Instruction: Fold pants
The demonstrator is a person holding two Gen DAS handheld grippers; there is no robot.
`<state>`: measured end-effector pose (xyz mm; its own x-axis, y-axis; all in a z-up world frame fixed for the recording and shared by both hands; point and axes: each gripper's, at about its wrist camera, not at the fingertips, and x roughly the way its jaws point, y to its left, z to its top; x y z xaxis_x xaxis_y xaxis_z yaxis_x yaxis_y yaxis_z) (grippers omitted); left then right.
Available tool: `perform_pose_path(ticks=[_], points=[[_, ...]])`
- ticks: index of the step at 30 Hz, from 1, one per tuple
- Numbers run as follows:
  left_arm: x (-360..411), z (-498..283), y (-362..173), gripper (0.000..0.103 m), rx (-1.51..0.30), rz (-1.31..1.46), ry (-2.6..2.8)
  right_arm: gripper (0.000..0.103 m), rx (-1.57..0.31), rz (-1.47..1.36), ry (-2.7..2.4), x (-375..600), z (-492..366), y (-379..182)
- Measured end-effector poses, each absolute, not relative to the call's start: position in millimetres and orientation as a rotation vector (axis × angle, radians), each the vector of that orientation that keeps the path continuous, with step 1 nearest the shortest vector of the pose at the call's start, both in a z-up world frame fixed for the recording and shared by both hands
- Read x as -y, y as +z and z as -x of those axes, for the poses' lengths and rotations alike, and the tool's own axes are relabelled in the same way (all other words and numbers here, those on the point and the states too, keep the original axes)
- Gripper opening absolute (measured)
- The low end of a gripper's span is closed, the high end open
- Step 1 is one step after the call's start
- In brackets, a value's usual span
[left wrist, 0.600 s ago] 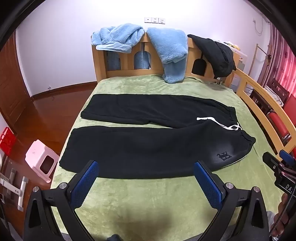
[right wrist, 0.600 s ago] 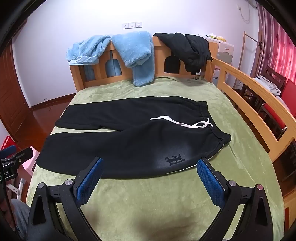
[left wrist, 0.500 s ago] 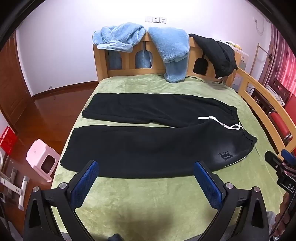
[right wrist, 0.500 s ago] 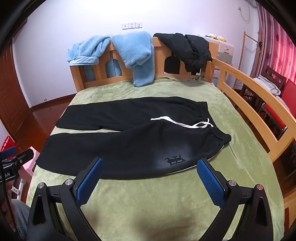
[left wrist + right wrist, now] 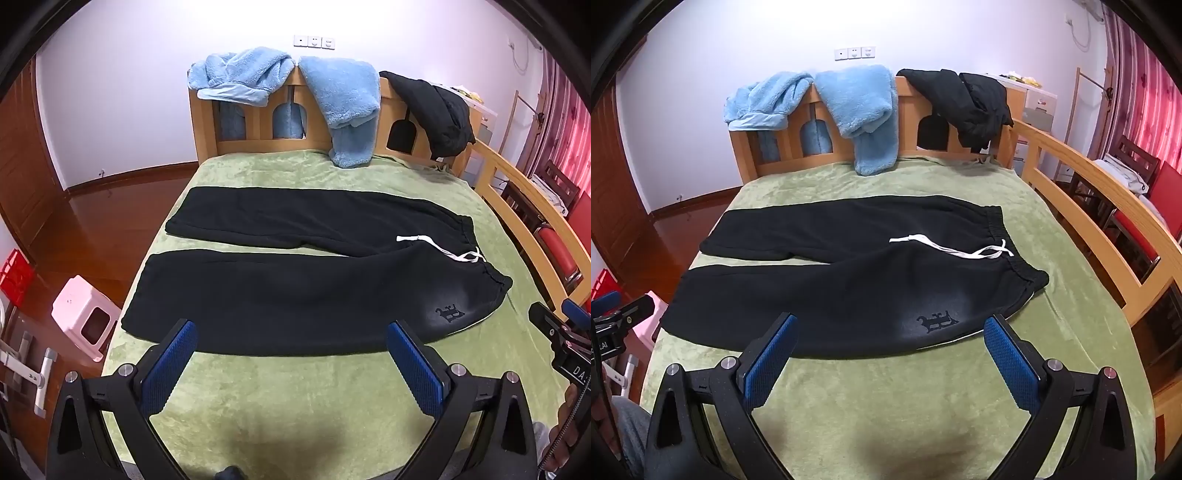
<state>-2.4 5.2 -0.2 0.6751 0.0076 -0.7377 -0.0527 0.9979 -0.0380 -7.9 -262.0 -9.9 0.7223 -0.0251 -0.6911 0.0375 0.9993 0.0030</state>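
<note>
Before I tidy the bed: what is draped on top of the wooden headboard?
Two light blue fleece garments and a black jacket hang over the headboard. They cover most of its top edge; what lies behind it cannot be seen.

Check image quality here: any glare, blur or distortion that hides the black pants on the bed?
Left wrist view: strong fisheye bending at the edges, dark corner vignette, sharp focus; black pants read as a near-featureless dark mass. Right wrist view: same bending, a pale sheen around the logo, white drawstring crisp, soft shadow on the green blanket below the open right gripper.
</note>
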Motion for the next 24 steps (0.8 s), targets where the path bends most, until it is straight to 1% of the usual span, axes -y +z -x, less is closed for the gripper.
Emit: perform_pose_path(ticks=[24], points=[[-13, 8, 11, 0.103, -0.8, 0.069, 0.066, 0.1, -0.718, 0.014, -0.047, 261, 17, -1]])
